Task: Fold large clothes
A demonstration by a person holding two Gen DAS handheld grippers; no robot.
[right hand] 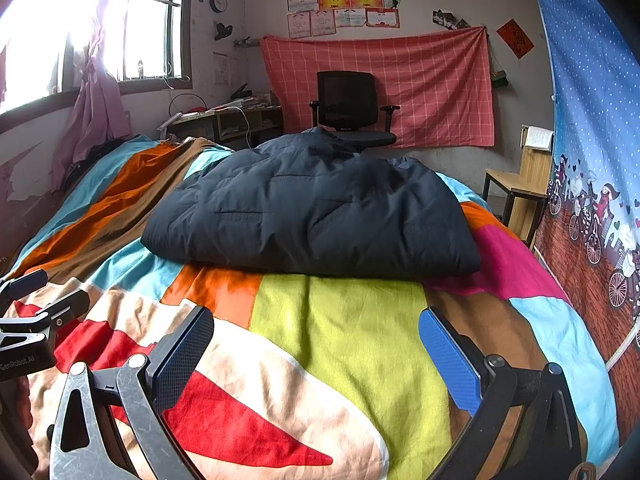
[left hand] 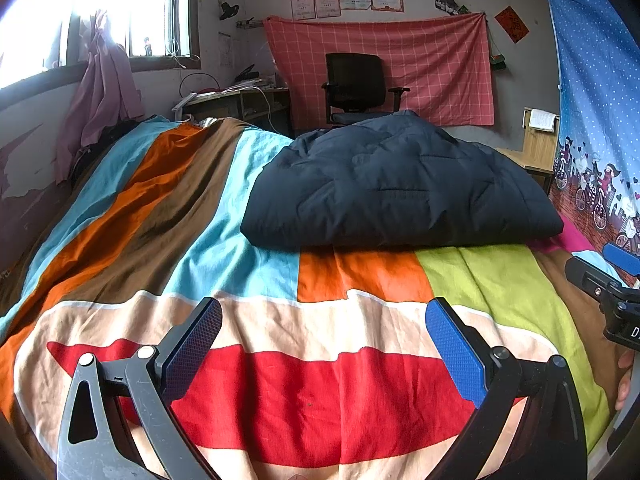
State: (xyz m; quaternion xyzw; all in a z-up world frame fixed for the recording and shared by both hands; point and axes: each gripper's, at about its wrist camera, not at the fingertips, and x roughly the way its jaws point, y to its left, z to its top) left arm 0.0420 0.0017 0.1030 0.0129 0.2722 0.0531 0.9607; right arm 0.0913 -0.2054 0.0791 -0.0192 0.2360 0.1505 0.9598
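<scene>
While folded, jacket (right hand: 312, 216) hides far bedspread (right hand: 340, 320).

Daylight from window (left hand: 92, 8) at upper left, blown out to white glare in both views; curtain (right hand: 96, 92) backlit. Room otherwise evenly lit, colours saturated. Soft shadow under near edge of dark jacket (right hand: 312, 208) on bedspread (right hand: 340, 328). Strong fisheye bending at edges, dark vignette in corners. Focus sharp at centre.
</scene>
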